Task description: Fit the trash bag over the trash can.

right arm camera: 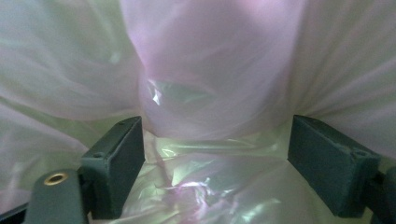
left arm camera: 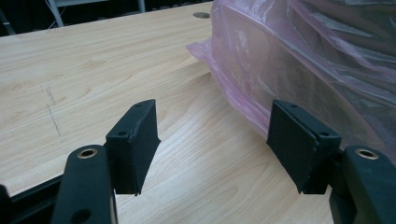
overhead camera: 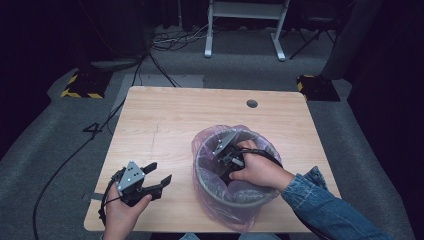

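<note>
The pink bag (overhead camera: 235, 210) lines a bin (overhead camera: 220, 192) near the table's (overhead camera: 165, 115) right. The right gripper (right arm camera: 215, 161) reaches inside, wide open, holding nothing, maybe to push it flat. The left gripper (overhead camera: 156, 176) waits open, empty.

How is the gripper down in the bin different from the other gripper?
The right gripper reaches down inside the bin, while the left gripper waits outside it, over the bare table. The right gripper's open jaws face the pink plastic bag lining the bin; the left gripper's open jaws have wood under them and the bag beside one. Both are black, hand-held, and hold nothing.
</note>
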Tool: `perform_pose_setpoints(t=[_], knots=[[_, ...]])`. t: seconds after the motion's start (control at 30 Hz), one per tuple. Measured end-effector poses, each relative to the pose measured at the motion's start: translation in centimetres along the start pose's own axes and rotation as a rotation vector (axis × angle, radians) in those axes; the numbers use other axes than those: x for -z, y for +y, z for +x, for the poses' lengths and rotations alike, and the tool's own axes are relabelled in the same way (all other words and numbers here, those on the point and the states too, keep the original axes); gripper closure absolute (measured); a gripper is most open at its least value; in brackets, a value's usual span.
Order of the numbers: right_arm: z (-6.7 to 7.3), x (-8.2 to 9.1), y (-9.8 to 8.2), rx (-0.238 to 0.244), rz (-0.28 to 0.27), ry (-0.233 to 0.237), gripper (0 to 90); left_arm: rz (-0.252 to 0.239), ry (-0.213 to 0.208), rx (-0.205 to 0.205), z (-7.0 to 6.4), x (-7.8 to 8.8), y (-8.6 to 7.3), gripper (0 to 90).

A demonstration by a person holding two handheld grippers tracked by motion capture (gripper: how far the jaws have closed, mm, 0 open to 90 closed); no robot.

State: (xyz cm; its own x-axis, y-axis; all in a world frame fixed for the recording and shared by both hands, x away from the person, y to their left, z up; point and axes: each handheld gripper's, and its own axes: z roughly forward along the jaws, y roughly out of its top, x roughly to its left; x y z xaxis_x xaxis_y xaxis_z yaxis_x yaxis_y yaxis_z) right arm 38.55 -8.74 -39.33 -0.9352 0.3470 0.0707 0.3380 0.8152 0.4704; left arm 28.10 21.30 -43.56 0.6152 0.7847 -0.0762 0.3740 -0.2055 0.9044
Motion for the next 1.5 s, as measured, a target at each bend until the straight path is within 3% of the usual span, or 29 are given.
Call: perform_pose_setpoints(t=[0.17,0.4,0.7,1.0,1.5], knots=[[0.0,3.0,0.4,-0.013,-0.096,0.006,20.9,0.006,-0.005,-0.005,-0.1,-0.2,0.0,33.7],[0.9,7.2,0.9,0.008,-0.259,-0.009,21.6,0.003,-0.007,-0.002,-0.1,-0.3,0.1,33.7],[2.0,11.4,0.7,0.049,-0.392,-0.037,21.7,0.005,-0.008,-0.002,-0.1,-0.2,0.0,33.7],[0.8,14.6,-1.7,0.013,-0.440,-0.096,21.6,0.007,-0.001,0.000,0.0,-0.2,0.0,33.6],[-2.2,17.9,-8.6,-0.113,-0.451,-0.222,18.6,0.028,0.019,-0.021,0.4,-0.6,0.3,33.3]])
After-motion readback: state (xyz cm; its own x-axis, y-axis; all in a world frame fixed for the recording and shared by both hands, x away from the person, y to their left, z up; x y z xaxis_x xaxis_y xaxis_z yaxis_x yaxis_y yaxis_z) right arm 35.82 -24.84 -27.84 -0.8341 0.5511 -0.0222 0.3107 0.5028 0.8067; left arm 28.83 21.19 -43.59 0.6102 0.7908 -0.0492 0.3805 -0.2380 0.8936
